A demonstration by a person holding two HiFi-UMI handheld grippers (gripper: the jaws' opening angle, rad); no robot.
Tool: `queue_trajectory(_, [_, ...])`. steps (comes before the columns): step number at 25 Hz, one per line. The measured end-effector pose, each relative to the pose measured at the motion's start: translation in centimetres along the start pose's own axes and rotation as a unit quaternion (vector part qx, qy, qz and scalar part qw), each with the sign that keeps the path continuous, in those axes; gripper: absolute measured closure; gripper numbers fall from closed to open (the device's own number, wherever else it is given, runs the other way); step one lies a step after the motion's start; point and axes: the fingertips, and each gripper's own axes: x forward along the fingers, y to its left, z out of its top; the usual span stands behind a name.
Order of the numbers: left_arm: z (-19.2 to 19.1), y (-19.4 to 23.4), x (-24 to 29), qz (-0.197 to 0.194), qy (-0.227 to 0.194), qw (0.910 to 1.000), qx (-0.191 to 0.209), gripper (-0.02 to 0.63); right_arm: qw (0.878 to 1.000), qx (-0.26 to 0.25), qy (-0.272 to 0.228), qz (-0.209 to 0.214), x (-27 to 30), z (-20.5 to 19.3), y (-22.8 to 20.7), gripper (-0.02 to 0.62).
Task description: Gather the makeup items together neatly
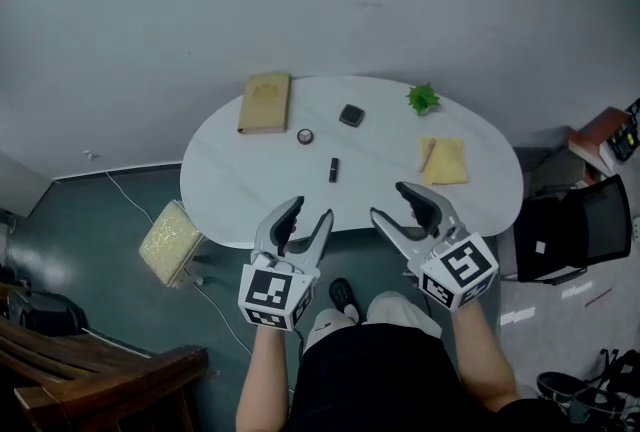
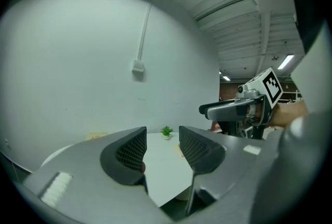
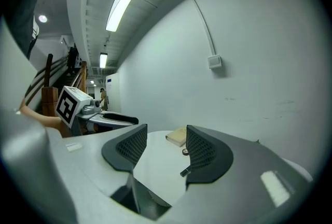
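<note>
On the white oval table (image 1: 250, 205) lie a black lipstick tube (image 1: 333, 170), a small round pot (image 1: 305, 136), a black square compact (image 1: 351, 115), a tan flat pouch (image 1: 264, 102) and a yellow pouch (image 1: 444, 161). My left gripper (image 1: 310, 212) hangs open over the table's near edge, with nothing between its jaws (image 2: 162, 148). My right gripper (image 1: 392, 201) is open beside it, also empty (image 3: 166, 148). The right gripper view shows the tube (image 3: 184, 171), the round pot (image 3: 185, 152) and the tan pouch (image 3: 177, 136) ahead of it. All the items lie apart from both grippers.
A small green plant (image 1: 423, 98) stands at the table's far right, also in the left gripper view (image 2: 166, 131). A black chair (image 1: 580, 225) is on the right, a wooden chair (image 1: 100, 360) at the lower left, and a yellow cushion (image 1: 170, 240) with a cable on the floor.
</note>
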Motion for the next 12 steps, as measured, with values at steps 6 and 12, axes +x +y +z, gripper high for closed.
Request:
queue_trajectory(6, [-1.3,0.8,1.0,-0.014,0.013,0.9998,-0.010,0.413,1.000,0.020,0.013,-0.008,1.1,-1.3,-0.3,0.376])
queue_trajectory(12, [-2.7,1.4,2.7,-0.015,0.027,0.9992,-0.025,0.402,0.999,0.031,0.027,-0.015,2.1,-2.1,-1.7,0.376])
